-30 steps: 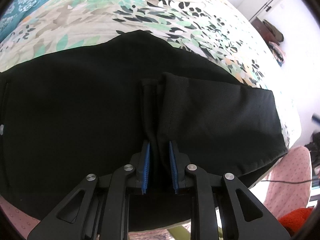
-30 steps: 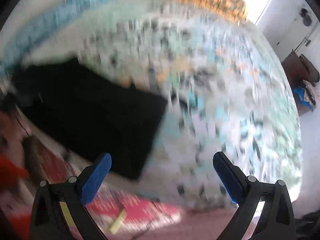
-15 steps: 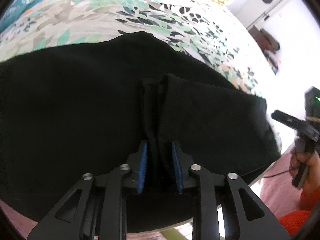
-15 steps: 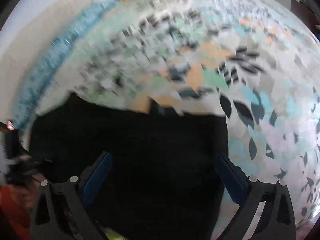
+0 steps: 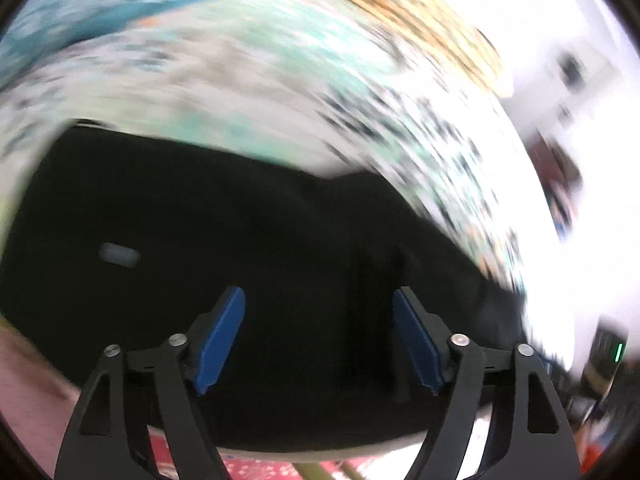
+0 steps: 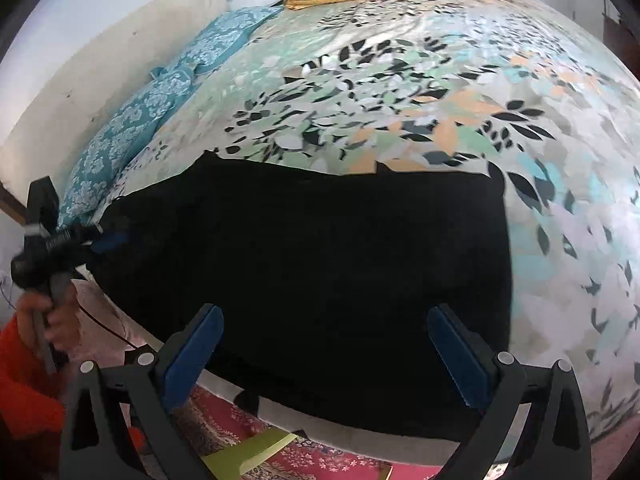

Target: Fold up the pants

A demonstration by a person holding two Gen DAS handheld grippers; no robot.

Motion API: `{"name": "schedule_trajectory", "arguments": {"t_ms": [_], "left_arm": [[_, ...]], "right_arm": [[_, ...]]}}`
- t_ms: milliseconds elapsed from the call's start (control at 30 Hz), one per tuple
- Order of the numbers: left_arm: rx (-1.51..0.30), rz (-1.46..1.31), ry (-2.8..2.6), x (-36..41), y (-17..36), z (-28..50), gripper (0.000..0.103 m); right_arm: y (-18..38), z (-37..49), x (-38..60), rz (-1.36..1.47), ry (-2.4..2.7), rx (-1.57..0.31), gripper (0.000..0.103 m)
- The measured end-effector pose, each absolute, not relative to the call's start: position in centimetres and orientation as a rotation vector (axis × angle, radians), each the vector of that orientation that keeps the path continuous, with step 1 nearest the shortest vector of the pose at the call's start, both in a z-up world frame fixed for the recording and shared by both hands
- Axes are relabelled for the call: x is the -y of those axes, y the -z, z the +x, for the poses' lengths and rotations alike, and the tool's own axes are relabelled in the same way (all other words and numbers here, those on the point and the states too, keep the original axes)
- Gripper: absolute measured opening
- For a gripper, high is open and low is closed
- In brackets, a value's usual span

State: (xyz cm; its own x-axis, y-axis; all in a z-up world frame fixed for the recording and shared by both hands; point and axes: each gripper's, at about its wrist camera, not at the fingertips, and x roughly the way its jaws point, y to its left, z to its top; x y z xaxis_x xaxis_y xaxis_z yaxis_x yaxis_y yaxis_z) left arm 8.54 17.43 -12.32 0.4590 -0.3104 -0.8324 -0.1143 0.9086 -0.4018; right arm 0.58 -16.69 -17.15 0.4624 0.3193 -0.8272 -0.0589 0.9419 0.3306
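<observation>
Black pants [image 6: 312, 272] lie flat across the lower centre of the leaf-print bedspread [image 6: 460, 92], under the left gripper [image 5: 318, 336] and right gripper [image 6: 324, 354], both wide open and empty.

No text, label, brand, number or sign can be read in either view. The small pale patch [image 5: 119, 255] on the black pants [image 6: 320, 264] is too blurred to tell whether it carries any writing.
</observation>
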Motion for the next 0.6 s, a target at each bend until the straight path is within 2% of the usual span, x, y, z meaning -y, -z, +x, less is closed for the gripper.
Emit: {"name": "schedule_trajectory", "arguments": {"t_ms": [100, 200, 300, 367, 600], "left_arm": [[-1.067, -0.512, -0.051, -23.9, 11.3, 9.6, 0.086], [-1.189, -0.500, -0.206, -29.9, 12.9, 11.7, 0.087], [-1.295, -0.422, -0.207, -31.7, 16.3, 13.2, 0.090], [-1.310, -0.434, -0.163, -31.7, 18.0, 13.3, 0.102], [-1.259, -0.442, -0.140, -31.1, 19.2, 12.9, 0.103]], "right_arm": [[17.4, 0.8, 16.3, 0.275, -0.261, -1.072, 0.101], [18.2, 0.7, 15.9, 0.274, -0.270, -1.092, 0.101], [18.9, 0.9, 16.0, 0.278, -0.275, -1.110, 0.101], [19.3, 1.0, 16.2, 0.280, -0.264, -1.120, 0.101], [19.7, 0.9, 17.0, 0.300, -0.235, -1.131, 0.101]]}}
